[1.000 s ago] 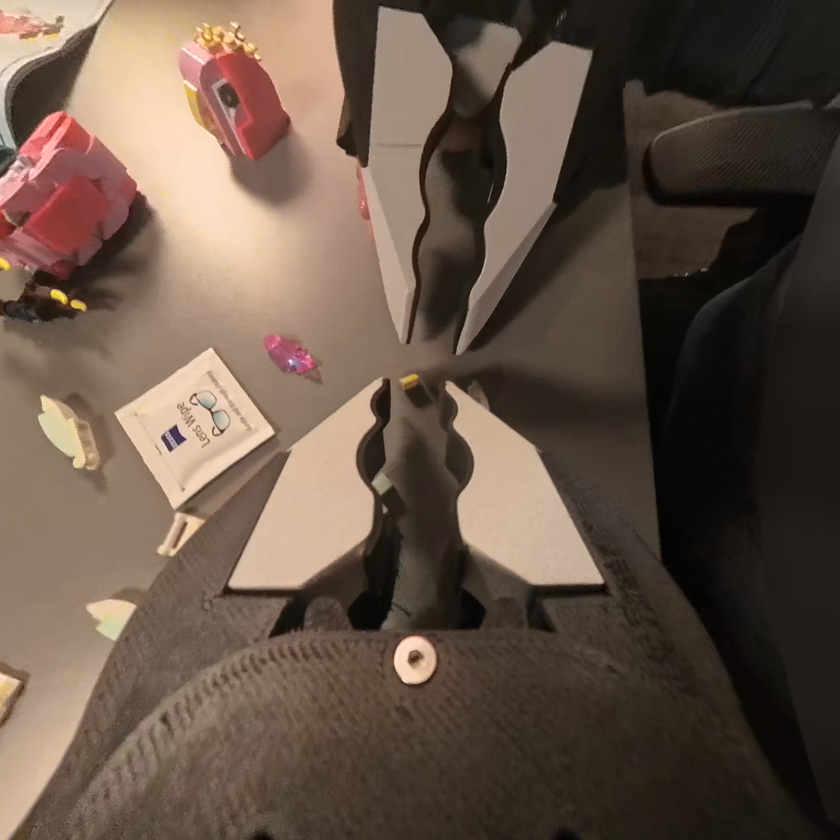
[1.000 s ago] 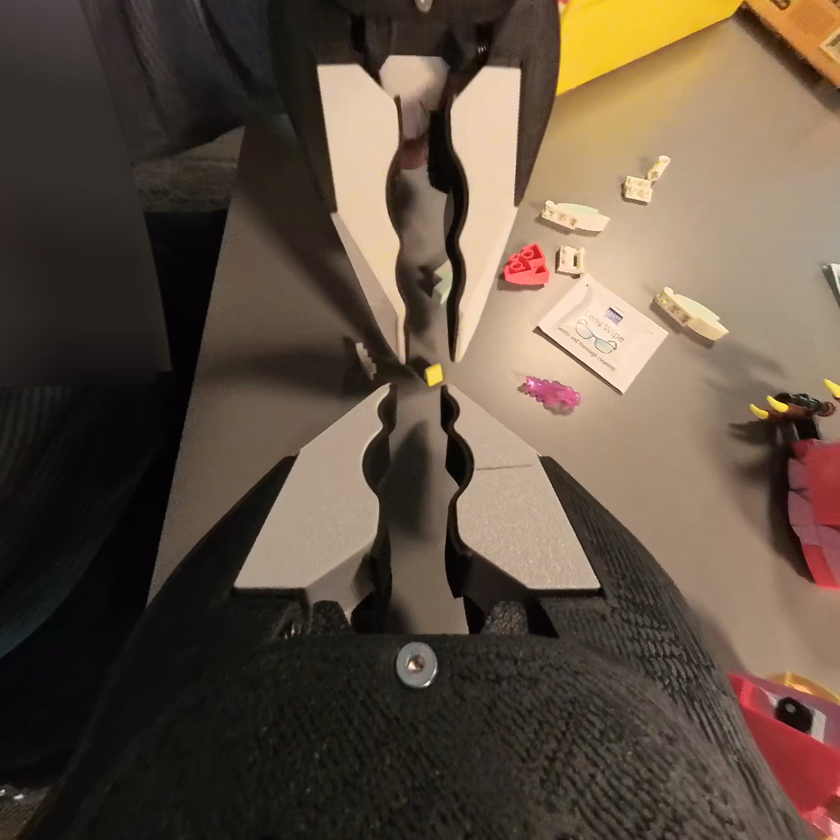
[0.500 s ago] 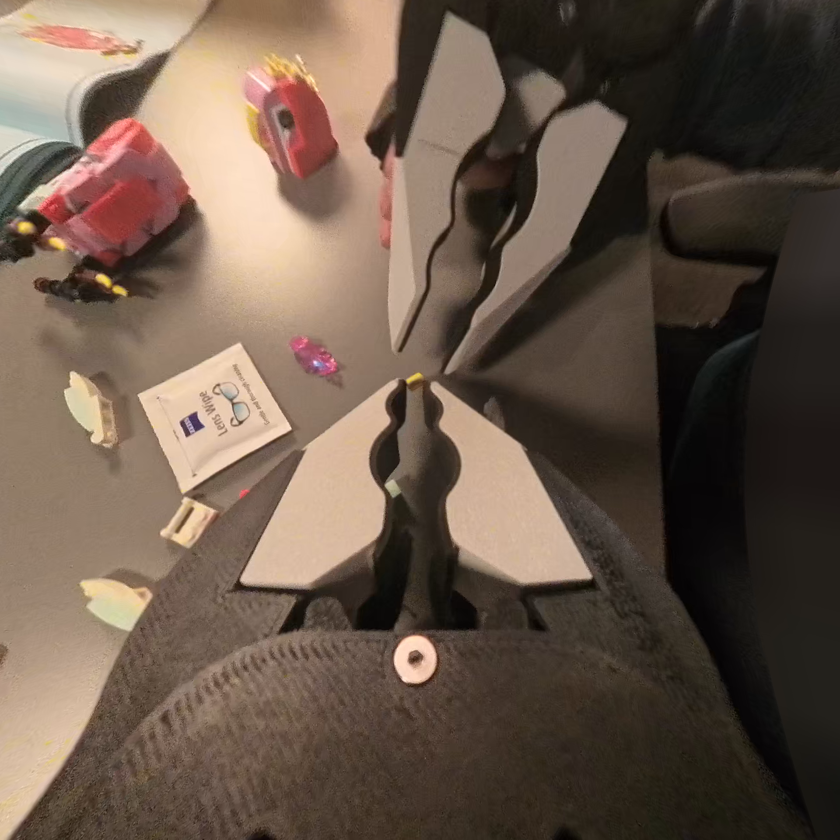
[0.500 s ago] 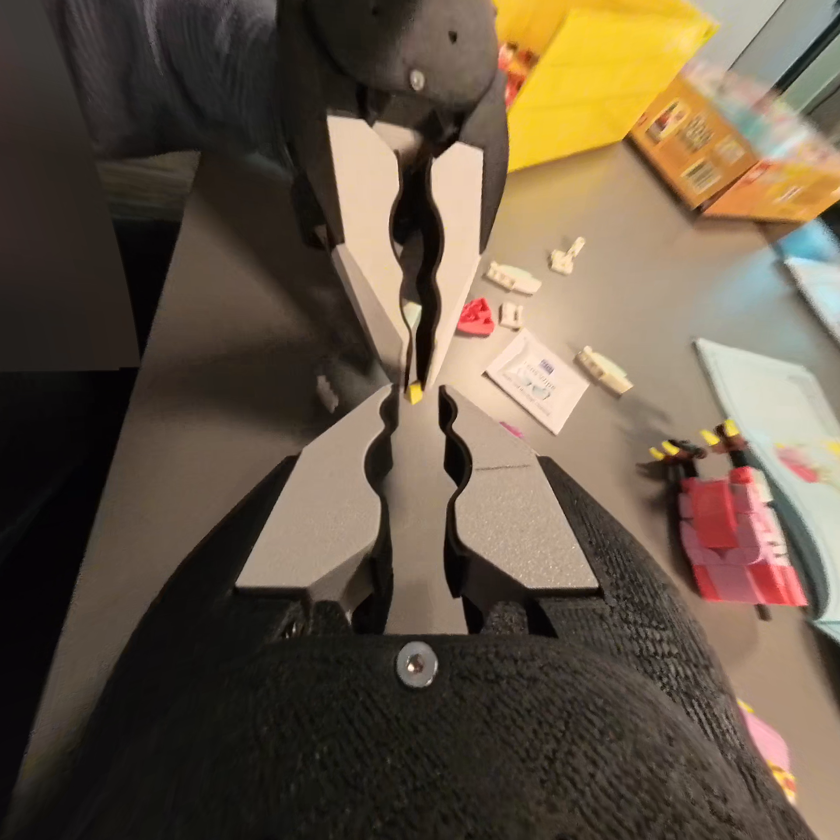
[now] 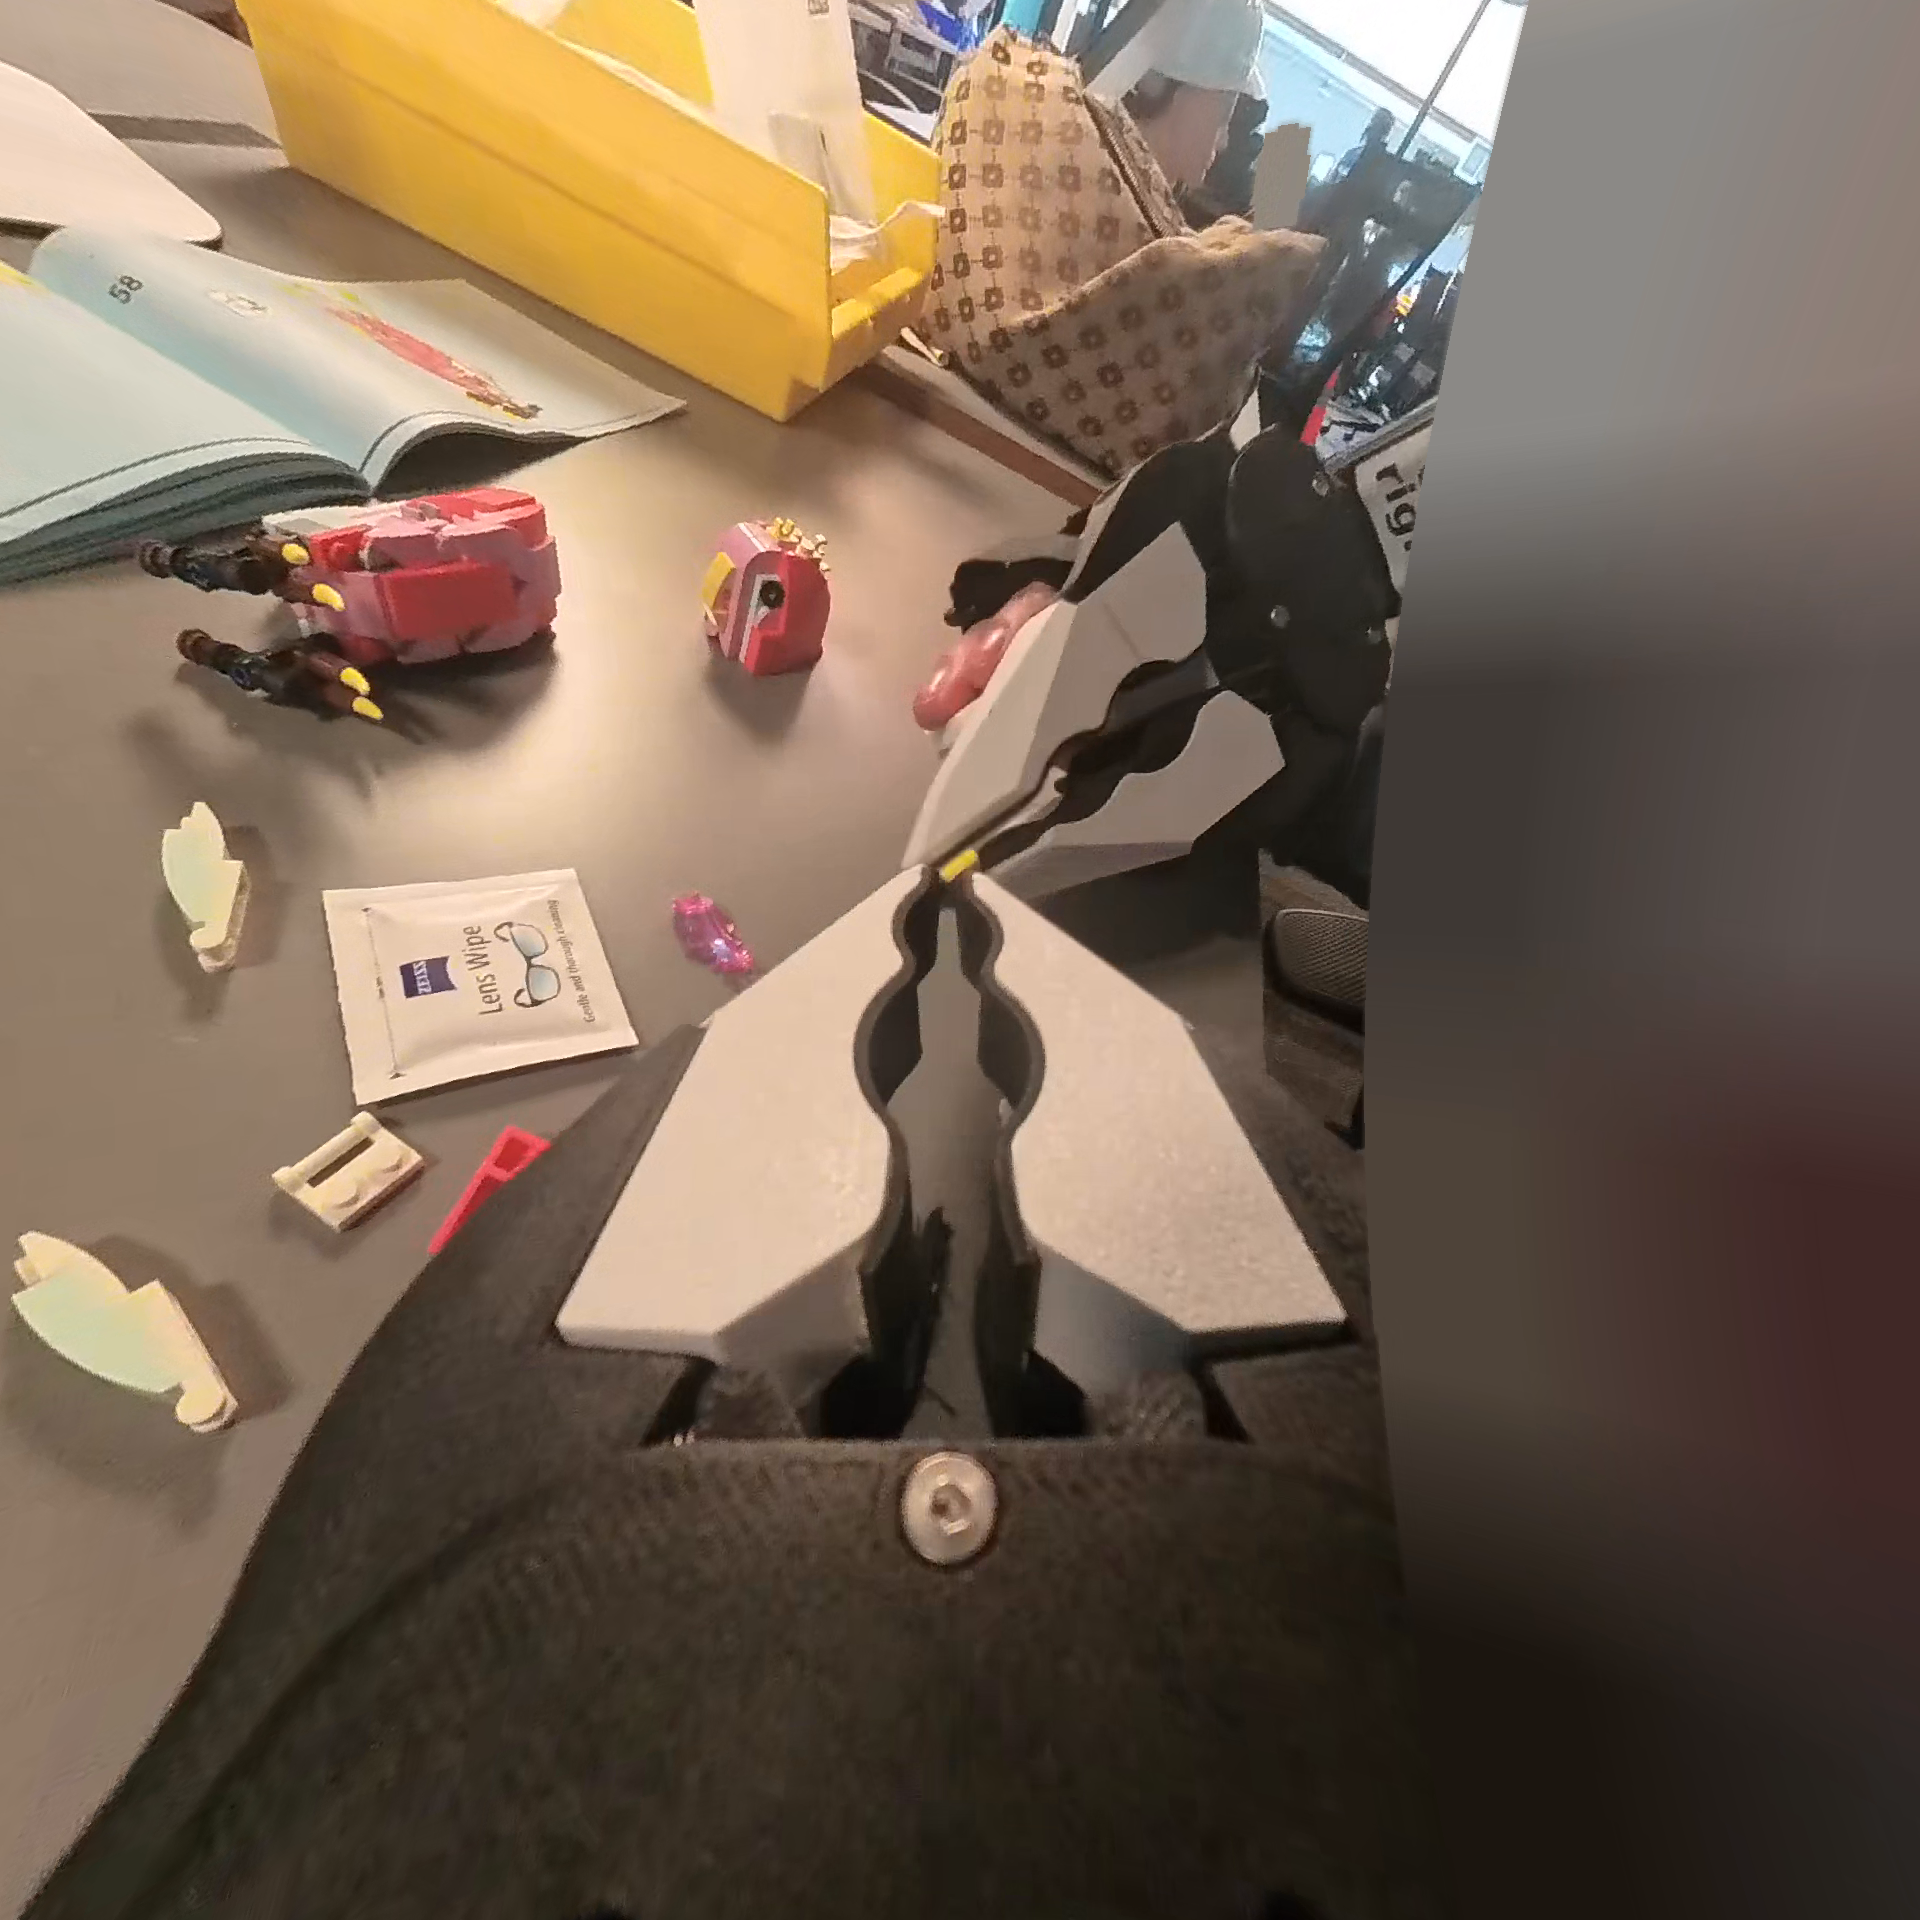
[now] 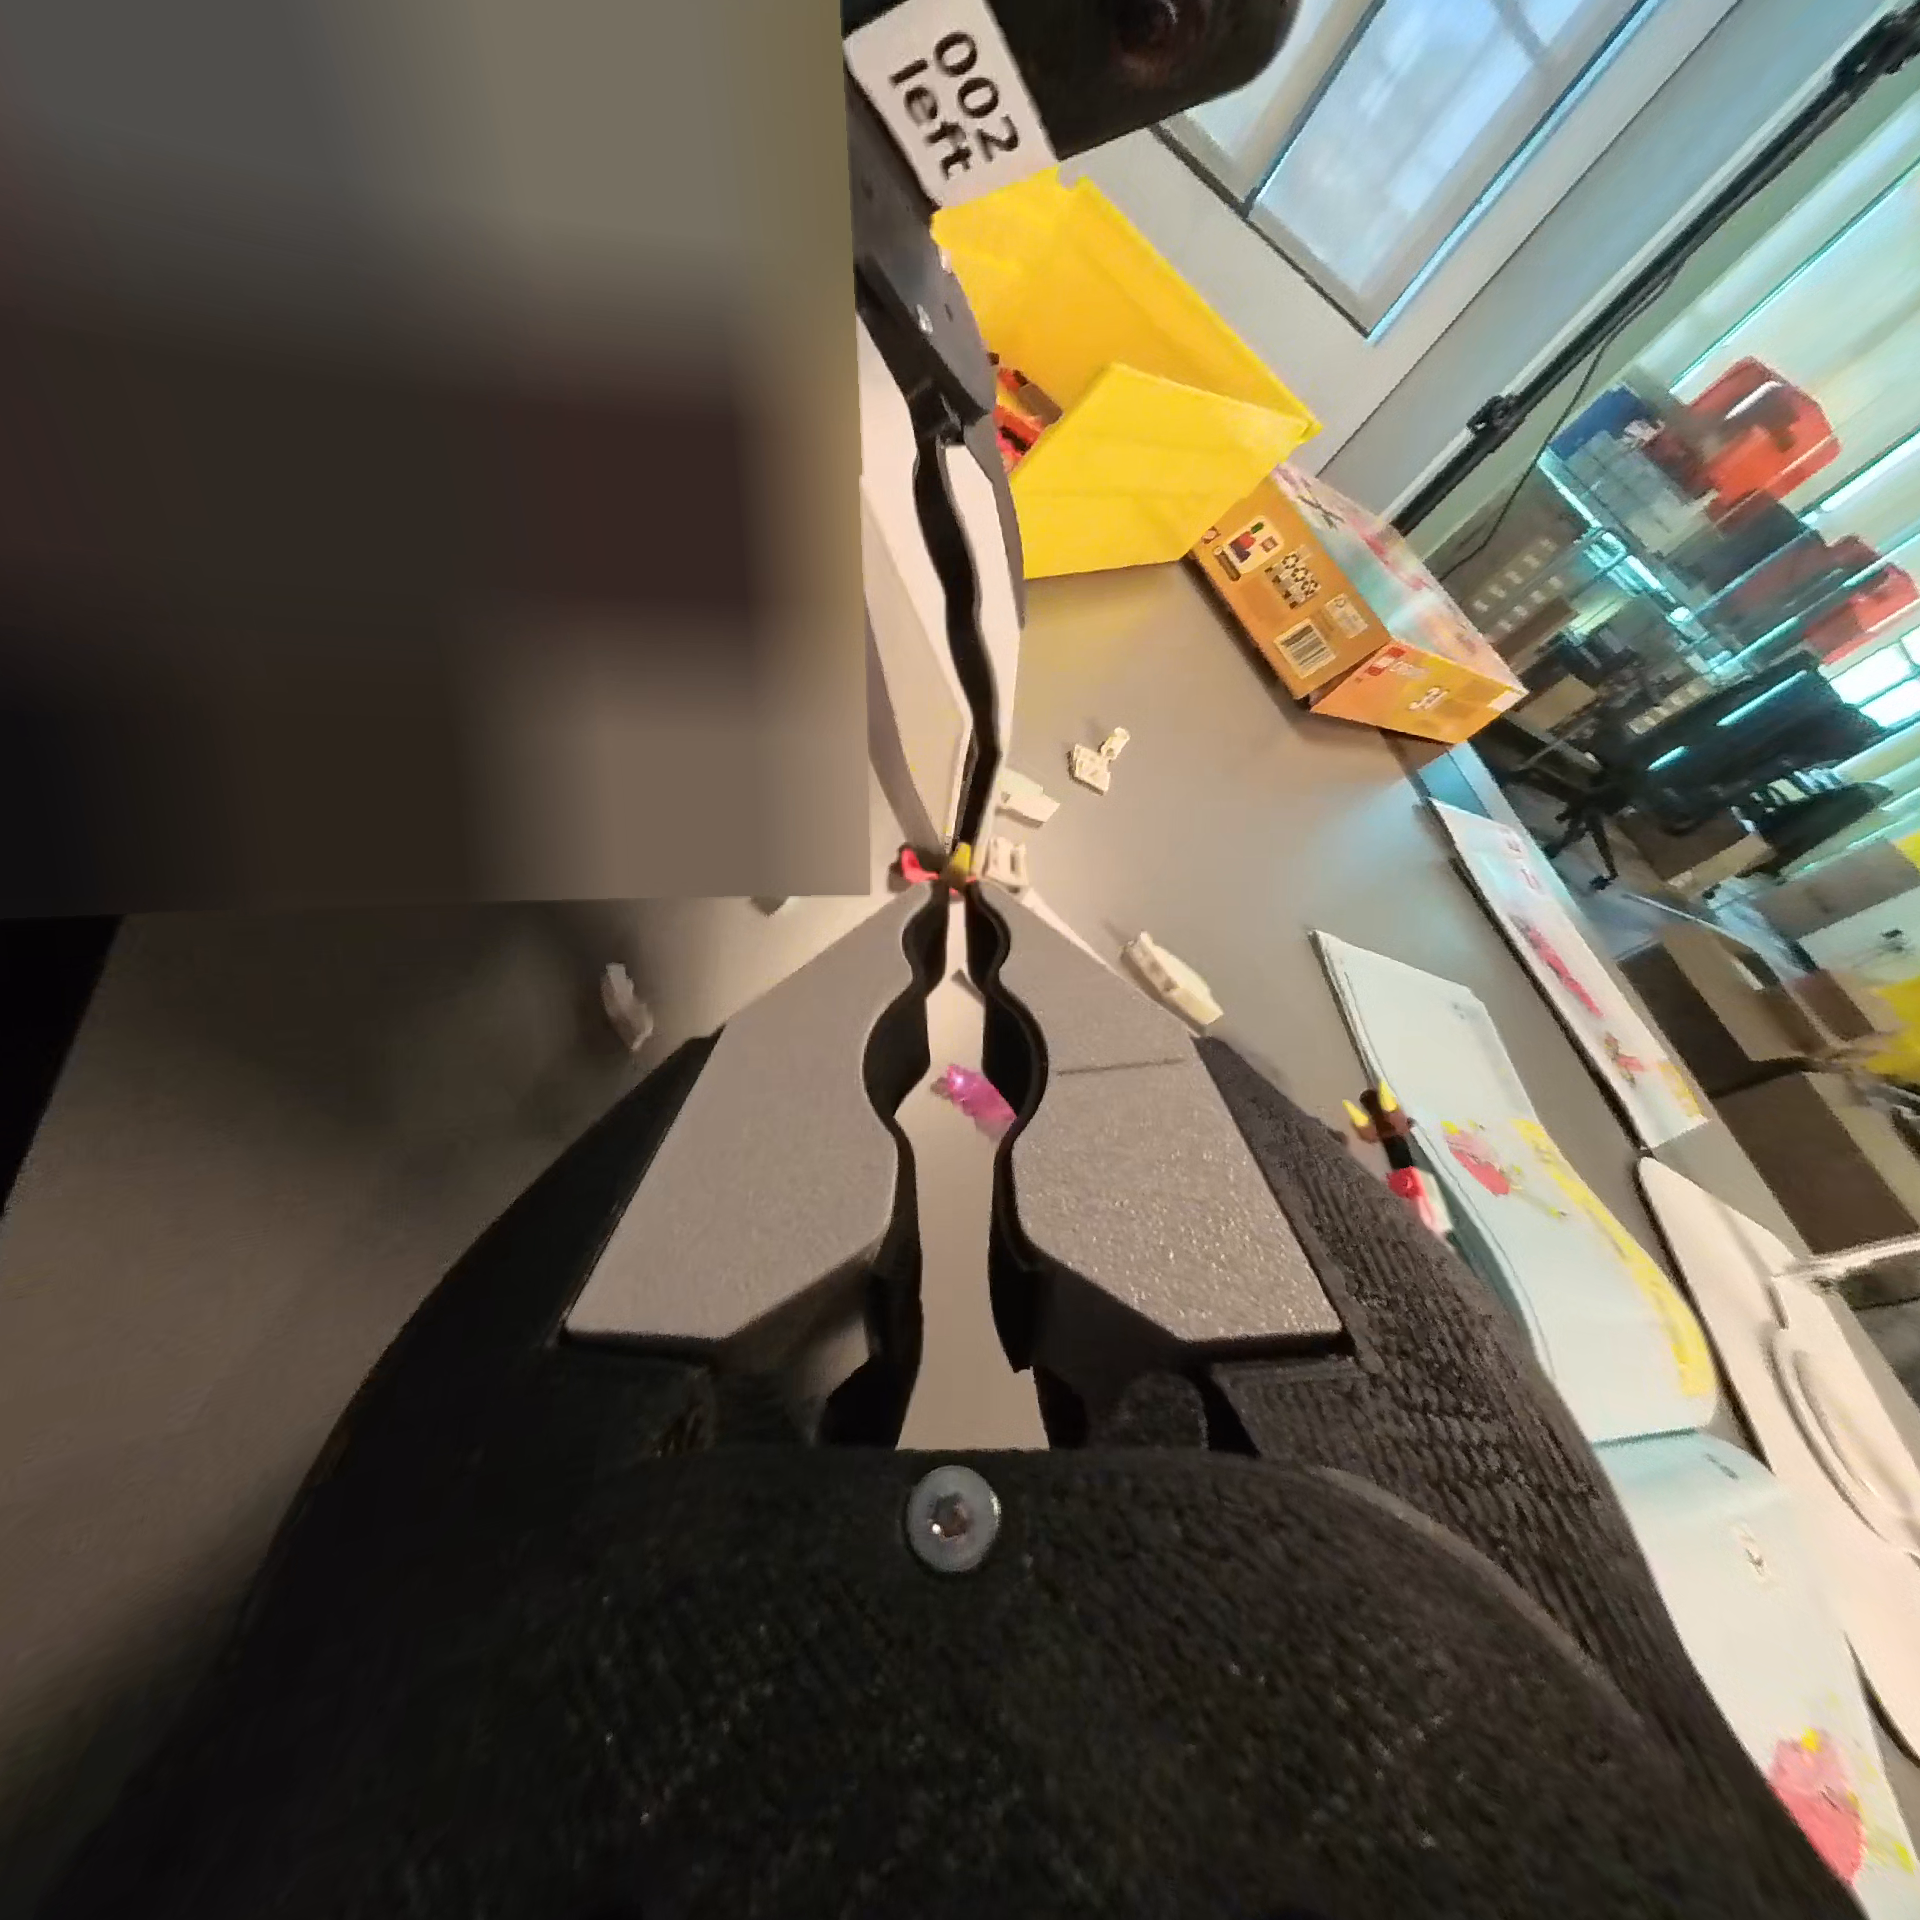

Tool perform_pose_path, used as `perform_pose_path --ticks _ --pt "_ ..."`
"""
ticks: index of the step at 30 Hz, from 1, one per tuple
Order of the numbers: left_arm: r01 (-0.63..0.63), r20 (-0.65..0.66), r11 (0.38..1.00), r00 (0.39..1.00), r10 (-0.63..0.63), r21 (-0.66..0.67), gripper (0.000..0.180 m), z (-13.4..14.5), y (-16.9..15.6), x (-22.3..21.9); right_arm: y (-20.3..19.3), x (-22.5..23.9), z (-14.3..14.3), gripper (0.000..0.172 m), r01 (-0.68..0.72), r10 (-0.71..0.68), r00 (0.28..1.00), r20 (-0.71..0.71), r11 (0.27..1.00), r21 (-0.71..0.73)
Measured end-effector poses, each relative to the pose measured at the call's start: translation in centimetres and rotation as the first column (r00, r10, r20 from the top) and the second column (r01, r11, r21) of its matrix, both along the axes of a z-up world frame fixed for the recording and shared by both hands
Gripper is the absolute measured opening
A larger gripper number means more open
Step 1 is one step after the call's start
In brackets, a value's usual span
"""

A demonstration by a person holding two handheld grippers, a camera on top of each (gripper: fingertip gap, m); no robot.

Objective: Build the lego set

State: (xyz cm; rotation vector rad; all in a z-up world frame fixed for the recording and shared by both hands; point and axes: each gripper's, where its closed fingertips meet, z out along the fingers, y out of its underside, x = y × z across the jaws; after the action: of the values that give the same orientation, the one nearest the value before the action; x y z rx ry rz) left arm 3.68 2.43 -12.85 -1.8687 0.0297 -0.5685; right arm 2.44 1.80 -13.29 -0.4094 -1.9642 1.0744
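1. The small yellow piece (image 5: 958, 864) hangs above the grey table (image 5: 623, 748), at the spot where the two grippers meet tip to tip.
2. The left gripper (image 5: 940, 888) is clenched, its grey fingertips drawn nearly together on the near end of the yellow piece.
3. The right gripper (image 6: 948, 906) is clenched as well. In the left wrist view it comes in from the upper right, with the yellow piece pinched between its fingers at the very tip.
4. Just left of the left gripper's fingers, a translucent pink piece (image 5: 712, 932) lies on the table beside a white wipe sachet (image 5: 478, 982).
5. Nearer the camera are a red wedge brick (image 5: 488, 1184), partly under the gripper body, and a cream clip plate (image 5: 348, 1169).
6. Two pale wing-shaped pieces (image 5: 208, 883) lie farther left, one beyond the sachet and one at the frame edge.
7. Beyond them stand a red-and-pink brick model with clawed legs (image 5: 416, 592) and a small brick head (image 5: 769, 597).
8. At the back are an open instruction booklet (image 5: 208, 384), a yellow bin (image 5: 582, 177) and a patterned bag (image 5: 1070, 291). The right wrist view adds an orange box (image 6: 1351, 613).
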Motion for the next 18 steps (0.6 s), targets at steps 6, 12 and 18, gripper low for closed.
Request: perform_pose_path --ticks 6,12,18 --pt "-0.038 -0.098 0.990 0.995 0.024 -0.137 0.004 -2.5 -0.5 -0.3 0.1 1.1 -3.9 0.000 -0.112 0.074 0.954 0.290 0.987 0.114" --pt "-0.065 -0.175 0.974 0.984 0.027 -0.218 0.008 -3.9 -2.1 -0.2 0.1 3.2 -6.3 0.000 -0.339 0.135 0.770 0.624 0.915 0.220" --pt "-0.023 -0.250 0.949 0.966 -0.060 -0.316 0.027 -5.5 -3.3 1.7 0.1 3.2 -6.5 0.000 -0.484 0.102 0.658 0.746 0.816 0.316"
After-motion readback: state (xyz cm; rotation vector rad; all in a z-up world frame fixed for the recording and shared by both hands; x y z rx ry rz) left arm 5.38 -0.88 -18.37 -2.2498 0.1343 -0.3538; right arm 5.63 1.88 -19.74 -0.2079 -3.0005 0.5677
